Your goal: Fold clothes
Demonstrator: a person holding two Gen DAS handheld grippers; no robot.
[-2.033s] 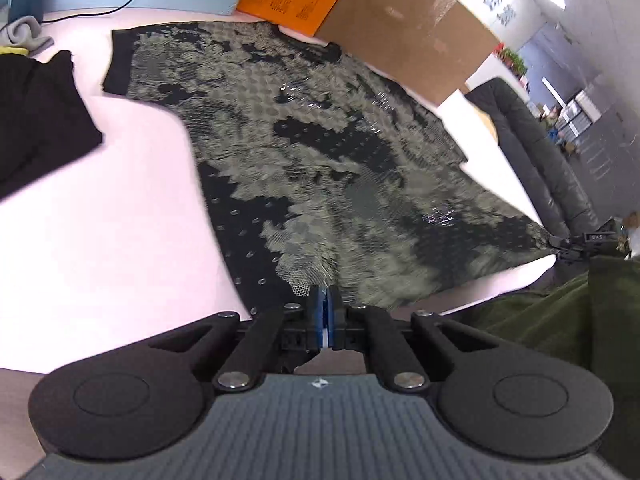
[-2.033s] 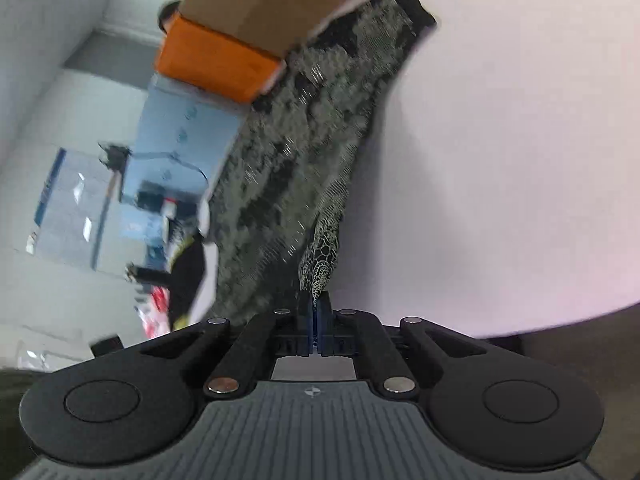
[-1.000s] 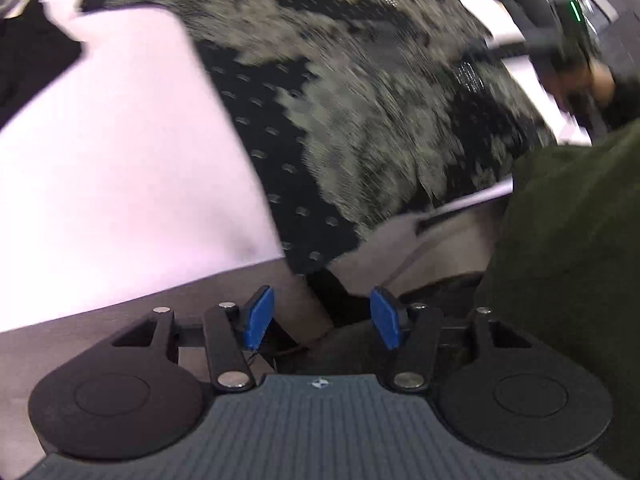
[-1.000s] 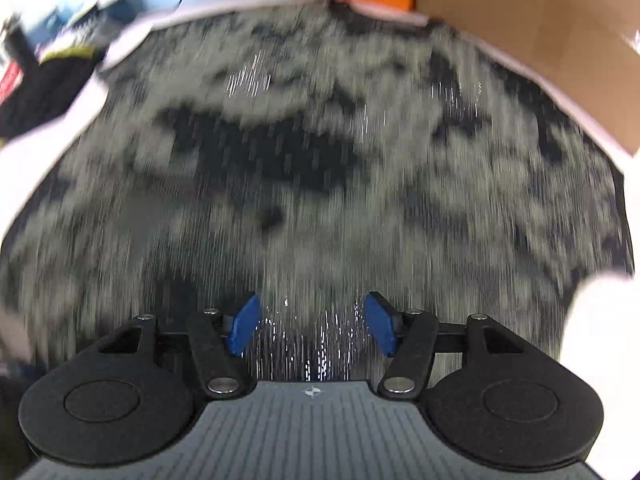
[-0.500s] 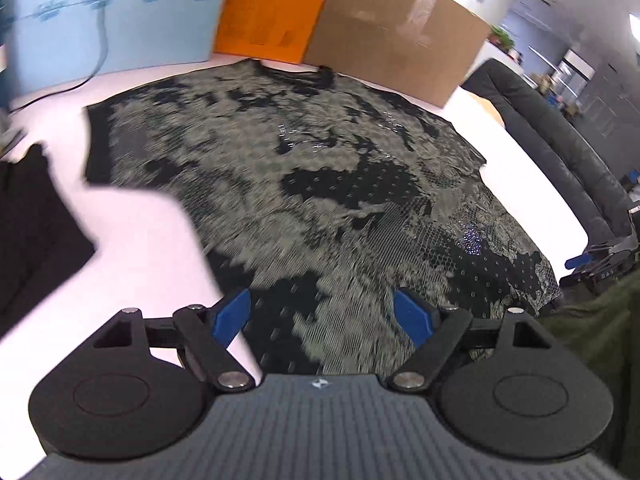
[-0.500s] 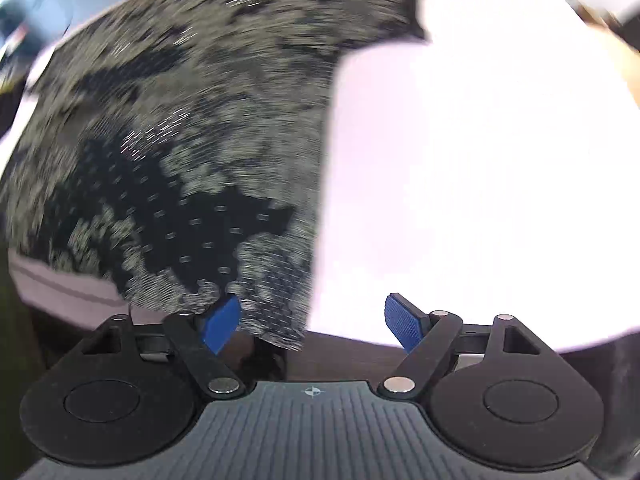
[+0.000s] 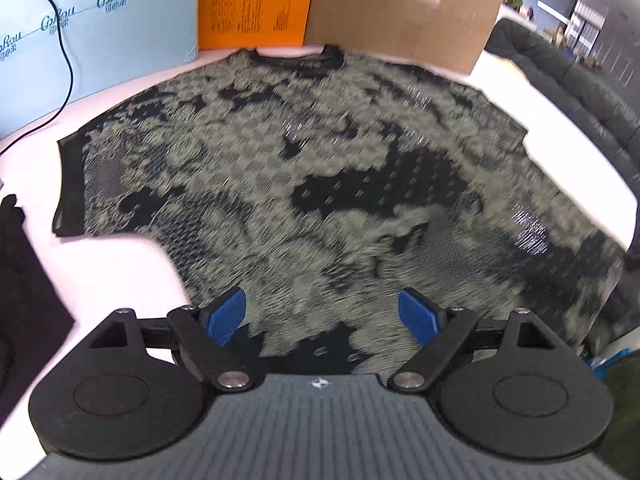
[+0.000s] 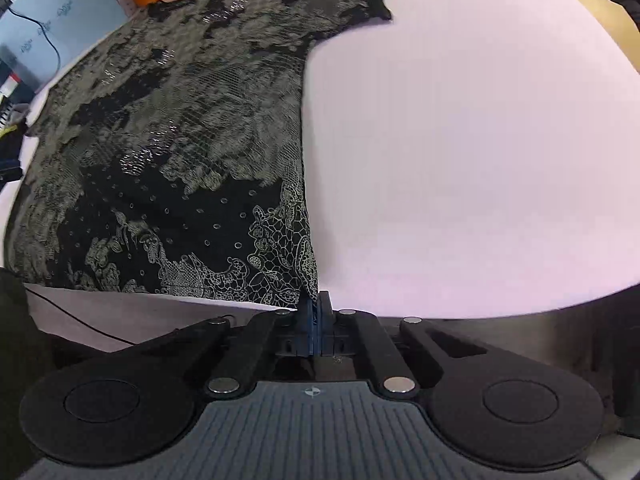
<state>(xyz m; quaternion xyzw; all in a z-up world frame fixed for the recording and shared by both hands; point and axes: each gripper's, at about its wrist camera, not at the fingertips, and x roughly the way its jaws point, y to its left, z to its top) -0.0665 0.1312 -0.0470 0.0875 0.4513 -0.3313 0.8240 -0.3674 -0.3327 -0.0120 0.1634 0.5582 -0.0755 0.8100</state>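
Note:
A black and beige patterned T-shirt (image 7: 320,168) lies spread flat on the pale pink table (image 7: 112,264), collar at the far side. My left gripper (image 7: 322,318) is open and empty, hovering over the shirt's lower hem area. In the right wrist view the same T-shirt (image 8: 180,140) fills the left half. My right gripper (image 8: 316,304) is shut on the shirt's bottom right corner at the table's near edge.
A dark garment (image 7: 24,280) lies at the left. A light blue box (image 7: 100,20), an orange box (image 7: 252,0) and a cardboard box (image 7: 400,8) stand along the far edge. A black sofa (image 7: 580,92) is at the right. Bare table (image 8: 460,140) extends right of the shirt.
Both grippers let go of the shirt about a second ago. The right gripper has since closed on the shirt's bottom right corner. The left gripper stays open and has moved over the hem.

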